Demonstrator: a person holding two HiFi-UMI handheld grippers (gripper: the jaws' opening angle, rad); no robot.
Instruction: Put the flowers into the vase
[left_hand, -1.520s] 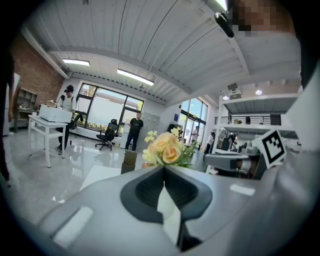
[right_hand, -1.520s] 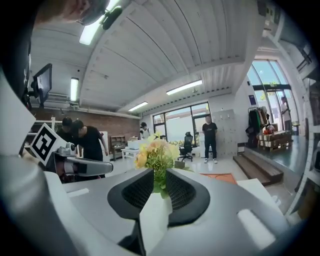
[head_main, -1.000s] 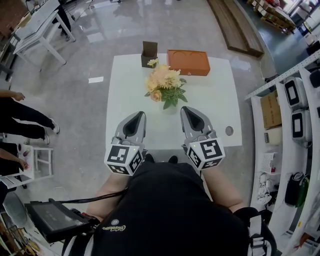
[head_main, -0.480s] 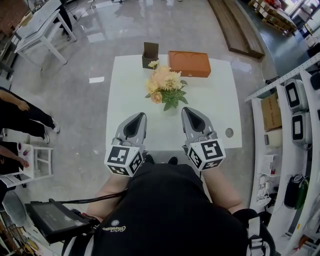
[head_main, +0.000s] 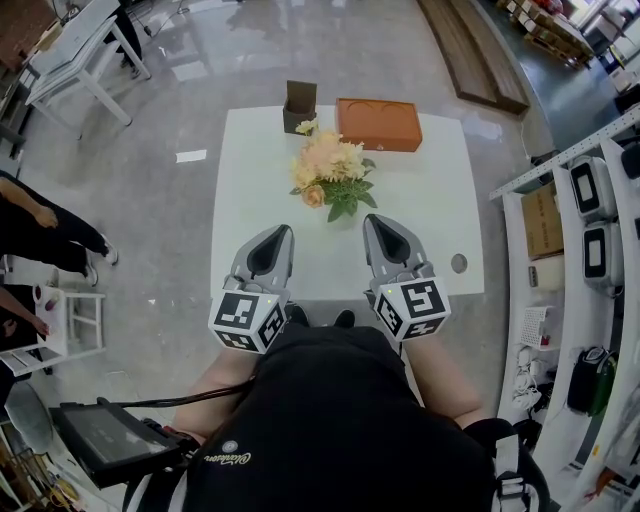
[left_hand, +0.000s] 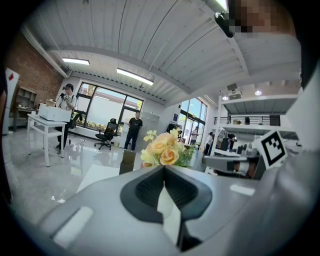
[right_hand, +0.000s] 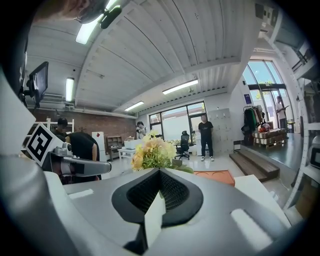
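Note:
A bunch of peach and yellow flowers (head_main: 329, 170) with green leaves stands upright in the middle of the white table (head_main: 440, 215); its base is hidden under the blooms. A dark brown open-topped box (head_main: 299, 106) sits at the far edge. My left gripper (head_main: 275, 232) and right gripper (head_main: 378, 220) hover side by side over the near part of the table, short of the flowers, both shut and empty. In the left gripper view the flowers (left_hand: 162, 148) rise just beyond my left gripper (left_hand: 163, 167). The right gripper view shows the flowers (right_hand: 152, 152) beyond my right gripper (right_hand: 159, 171).
An orange flat box (head_main: 377, 124) lies at the table's far edge, right of the brown box. A round hole (head_main: 458, 262) marks the table's right side. People stand at the left (head_main: 40, 225); shelves with gear (head_main: 590, 220) run along the right.
Both grippers and the flowers have stayed where they were. Only a person at the left edge has shifted a little.

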